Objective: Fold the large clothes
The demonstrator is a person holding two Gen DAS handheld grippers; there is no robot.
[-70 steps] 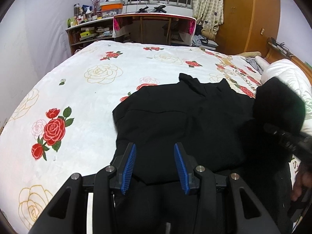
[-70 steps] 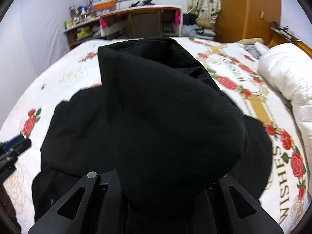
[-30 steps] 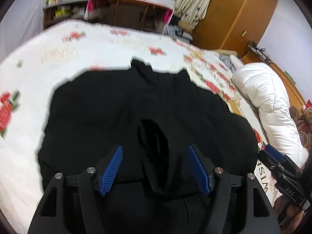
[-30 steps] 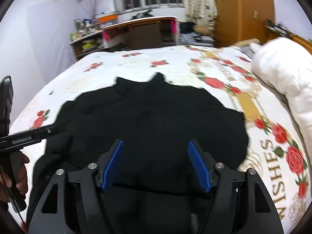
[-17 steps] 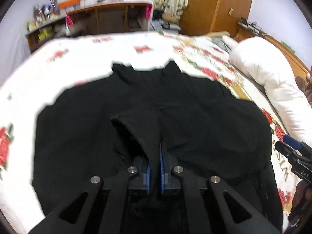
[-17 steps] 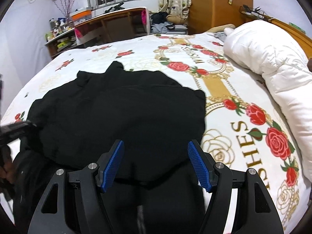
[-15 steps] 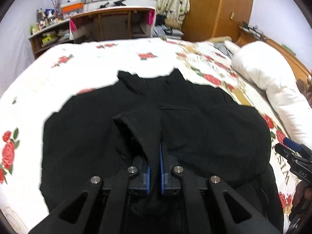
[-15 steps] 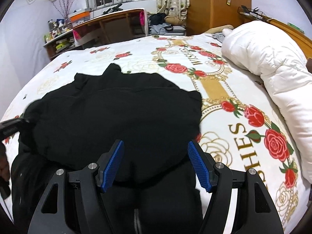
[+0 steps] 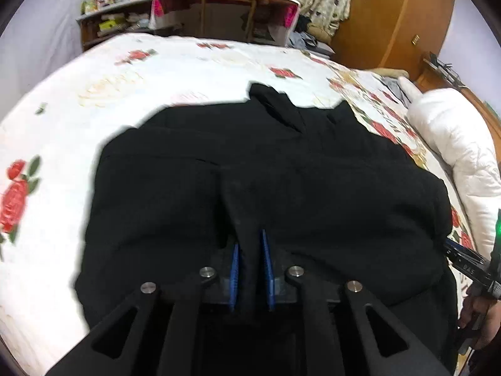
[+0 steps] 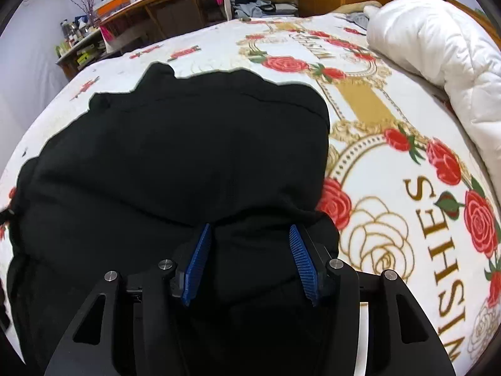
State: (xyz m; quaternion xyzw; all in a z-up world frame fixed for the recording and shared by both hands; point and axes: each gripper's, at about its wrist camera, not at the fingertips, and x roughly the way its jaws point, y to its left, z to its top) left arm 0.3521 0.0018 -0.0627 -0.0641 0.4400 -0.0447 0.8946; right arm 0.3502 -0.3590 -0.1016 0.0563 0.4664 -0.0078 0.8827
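Spread across the middle of the rose-printed bedspread (image 9: 131, 72): black garment (image 9: 266, 163), bulky and many-layered, collar end pointing far toward the desk (image 9: 225, 0), hem end hanging near, under both tools. Already doubled over itself in part, judging by the rounded upper layer with a soft edge running across just beyond the right tool; outline still lumpy, no tidy rectangle yet.

At left, bare bedspread with a red rose, nothing to handle there. Near centre-left, left gripper (image 9: 250, 269) drawn almost together, blue pads (image 9: 234, 269) clamped on a raised ridge of black cloth that runs away from the tool; jaws just eased slightly wider, fold still caught between them. Further right, right gripper (image 10: 250, 263) standing about halfway apart, jaws just been narrowing, a hump of the near hem lying between the pads (image 10: 197, 260) but apparently not yet pressed, gaps hard to read against black on black. At far right, white quilt (image 10: 438, 47) bundled along the bed edge, well clear of the garment.

Judged progress: early to middle. Probably done: one rough fold-over. Left: securing the right-hand grip, carrying the near portion over, squaring edges, flattening.
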